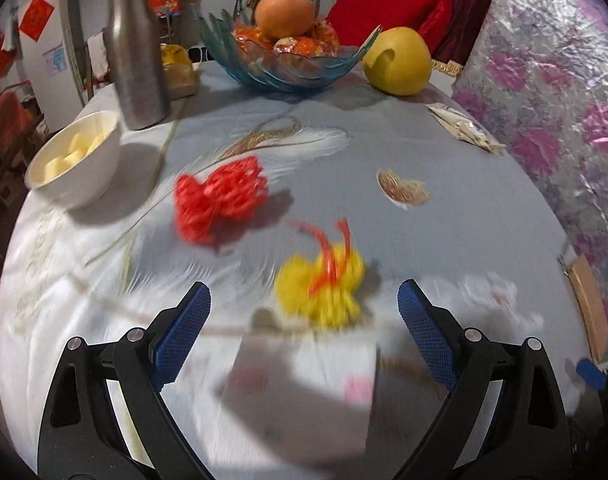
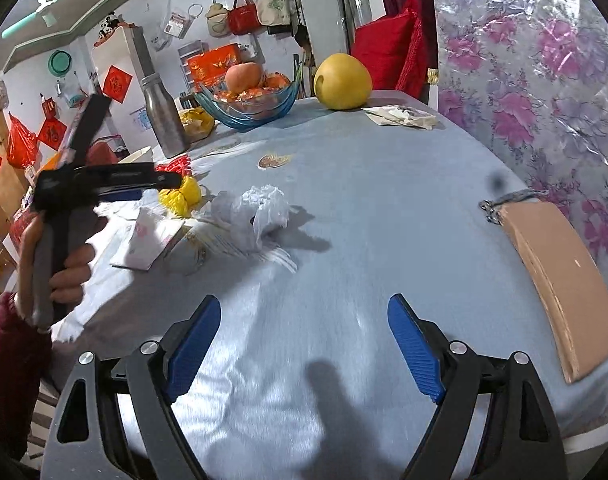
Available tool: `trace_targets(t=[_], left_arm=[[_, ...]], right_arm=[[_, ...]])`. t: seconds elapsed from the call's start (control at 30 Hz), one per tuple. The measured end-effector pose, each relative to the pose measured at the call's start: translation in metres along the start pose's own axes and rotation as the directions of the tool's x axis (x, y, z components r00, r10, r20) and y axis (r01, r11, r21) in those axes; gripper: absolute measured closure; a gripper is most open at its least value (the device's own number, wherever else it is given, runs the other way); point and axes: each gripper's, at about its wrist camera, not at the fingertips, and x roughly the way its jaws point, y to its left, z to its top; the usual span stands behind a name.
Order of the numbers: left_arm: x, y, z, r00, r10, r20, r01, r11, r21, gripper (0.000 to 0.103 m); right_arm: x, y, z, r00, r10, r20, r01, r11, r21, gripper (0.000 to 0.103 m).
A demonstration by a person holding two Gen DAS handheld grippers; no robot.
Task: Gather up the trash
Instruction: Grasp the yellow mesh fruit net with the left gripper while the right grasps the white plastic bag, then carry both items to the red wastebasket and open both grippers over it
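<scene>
Both tongs, left (image 1: 304, 308) and right (image 2: 304, 328), hang spread and empty over the tabletop (image 2: 384, 200), a reach judged in hand: next, close on the yellow net (image 1: 320, 284) just ahead or the crumpled bag (image 2: 260, 208) farther left.

No legible txt anywhere

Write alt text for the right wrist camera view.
The open right gripper hangs empty over a blue tablecloth, pointing at a crumpled plastic bag. At left, a hand holds the left gripper above yellow netting.
</scene>
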Motion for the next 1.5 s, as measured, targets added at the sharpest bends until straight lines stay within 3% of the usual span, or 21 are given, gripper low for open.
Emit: trace_targets(t=[0.1,0.13,0.23,0.37,0.5,0.8,0.83,0.87,0.93,1.07,1.13,1.27,1.5], left_arm=[[0.022,-0.001,0.002,1.000,-0.016,-0.012,0.016,1.000,0.009,0.020],[0.028,-0.001,0.000,0.999,-0.020,-0.026,0.021,1.000,0.022,0.033],[0.023,-0.005,-0.005,1.000,-0.019,0.006,0.018,0.997,0.070,0.058],[0.003,0.001,-0.006,0.997,-0.022,0.074,0.018,0.998,0.060,0.058],[-0.017,0.012,-0.002,0.990,-0.064,0.127,0.063,0.998,0.014,0.058],[-0.025,0.020,0.003,0.987,-0.085,0.139,0.089,0.996,-0.020,0.058],[-0.025,0.021,0.003,0.986,-0.089,0.141,0.093,0.995,-0.022,0.058],[-0.026,0.022,0.003,0.985,-0.092,0.142,0.097,0.995,-0.025,0.058],[-0.029,0.023,0.002,0.984,-0.097,0.149,0.101,0.995,-0.026,0.058],[-0.035,0.021,-0.001,0.982,-0.102,0.161,0.106,0.994,-0.020,0.058],[-0.042,0.017,-0.008,0.978,-0.119,0.170,0.123,0.992,-0.014,0.058],[-0.057,0.003,-0.030,0.969,-0.166,0.183,0.169,0.986,0.002,0.057],[-0.075,-0.042,-0.077,0.967,-0.215,0.135,0.208,0.976,0.065,0.057]], right_arm=[[0.010,0.002,0.006,1.000,-0.011,-0.012,0.011,1.000,-0.003,0.019],[0.014,0.002,0.008,1.000,-0.012,-0.016,0.012,1.000,-0.002,0.019],[0.025,0.004,0.017,1.000,-0.003,-0.019,0.003,1.000,0.003,0.019],[0.047,0.017,0.033,0.999,0.034,-0.026,-0.034,0.999,0.010,0.019],[0.067,0.036,0.047,0.998,0.034,-0.044,-0.035,0.999,-0.028,0.019],[0.109,0.059,0.072,0.995,0.009,-0.102,-0.013,0.999,-0.041,0.020],[0.114,0.060,0.071,0.993,0.005,-0.118,-0.010,0.999,-0.043,0.042],[0.117,0.060,0.069,0.990,0.017,-0.137,-0.022,0.999,-0.036,0.085],[0.105,0.055,0.064,0.990,0.081,-0.113,-0.081,0.997,0.010,0.085],[0.042,0.054,0.057,0.997,0.060,0.041,-0.059,0.998,-0.027,0.085],[0.015,0.049,0.052,0.996,0.048,0.077,-0.045,0.998,-0.041,0.085],[-0.023,0.031,0.036,0.994,-0.003,0.108,0.007,1.000,-0.030,0.084],[-0.068,-0.011,0.001,0.991,-0.057,0.120,0.052,0.998,0.041,0.084]])
